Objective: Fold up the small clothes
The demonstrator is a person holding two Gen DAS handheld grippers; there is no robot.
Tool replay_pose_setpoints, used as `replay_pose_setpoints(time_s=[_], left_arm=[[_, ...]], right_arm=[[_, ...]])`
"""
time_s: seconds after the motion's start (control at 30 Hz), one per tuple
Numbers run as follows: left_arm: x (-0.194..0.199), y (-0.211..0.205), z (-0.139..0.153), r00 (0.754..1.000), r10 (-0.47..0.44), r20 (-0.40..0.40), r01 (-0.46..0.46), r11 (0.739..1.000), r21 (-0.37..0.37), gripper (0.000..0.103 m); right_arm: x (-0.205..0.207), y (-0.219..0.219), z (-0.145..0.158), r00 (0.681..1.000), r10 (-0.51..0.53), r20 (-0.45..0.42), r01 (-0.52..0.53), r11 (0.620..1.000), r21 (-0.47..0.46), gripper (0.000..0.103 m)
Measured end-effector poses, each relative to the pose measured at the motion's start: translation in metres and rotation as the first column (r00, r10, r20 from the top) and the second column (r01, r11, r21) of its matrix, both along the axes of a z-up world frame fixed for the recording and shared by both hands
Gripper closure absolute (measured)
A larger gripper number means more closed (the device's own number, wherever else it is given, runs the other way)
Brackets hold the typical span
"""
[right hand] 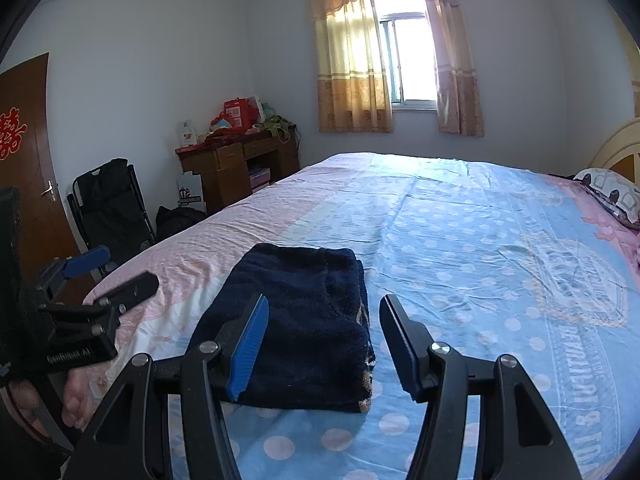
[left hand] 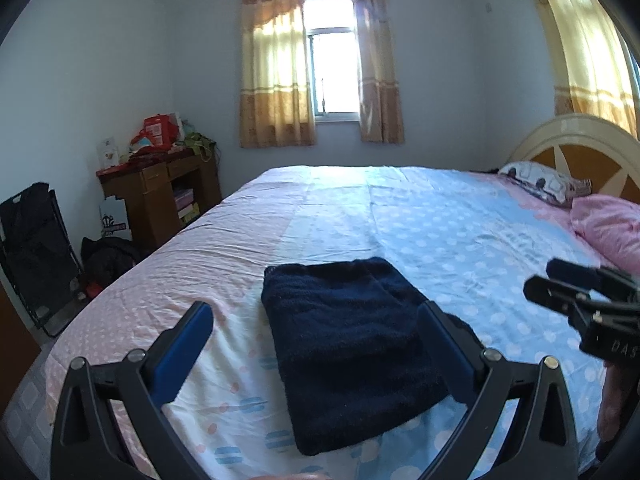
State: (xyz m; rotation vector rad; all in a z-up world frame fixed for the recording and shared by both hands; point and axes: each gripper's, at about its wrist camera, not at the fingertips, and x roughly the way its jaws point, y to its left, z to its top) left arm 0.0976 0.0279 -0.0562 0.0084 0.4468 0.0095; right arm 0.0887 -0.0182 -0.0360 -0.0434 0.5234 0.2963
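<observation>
Both pairs of blue-padded fingers stand spread wide and hold nothing: the left gripper (left hand: 316, 344) straddles the near part of a folded navy garment (left hand: 348, 352), and the right gripper (right hand: 324, 340) hangs above that garment's right edge. The garment, thick and fuzzy, lies as a neat rectangle near the front of the bed (left hand: 440, 216), on a smooth sheet printed in pink and pale blue with white dots. Patterned and pink pillows (left hand: 600, 224) sit by the curved headboard (left hand: 580, 136). Beyond, a wooden desk (right hand: 240, 168) carries red boxes and clutter, a black folding chair (right hand: 112, 204) stands beside it, and peach curtains (right hand: 352, 64) frame a bright window.
</observation>
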Motion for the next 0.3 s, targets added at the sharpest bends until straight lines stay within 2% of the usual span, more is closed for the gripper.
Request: replay_pose_setpoints(time_s=[0.2, 0.3], left_arm=[[0.0046, 0.0074, -0.0056, 1.0, 0.015, -0.007, -0.015, 1.0, -0.022, 0.0], [0.0063, 0.0061, -0.0074, 1.0, 0.017, -0.011, -0.017, 1.0, -0.01, 0.0]], right_arm=[[0.0011, 0.0016, -0.0023, 1.0, 0.01, -0.004, -0.011, 1.0, -0.006, 0.044], [0.0013, 0.0023, -0.0024, 1.0, 0.008, -0.003, -0.008, 1.0, -0.007, 0.044]])
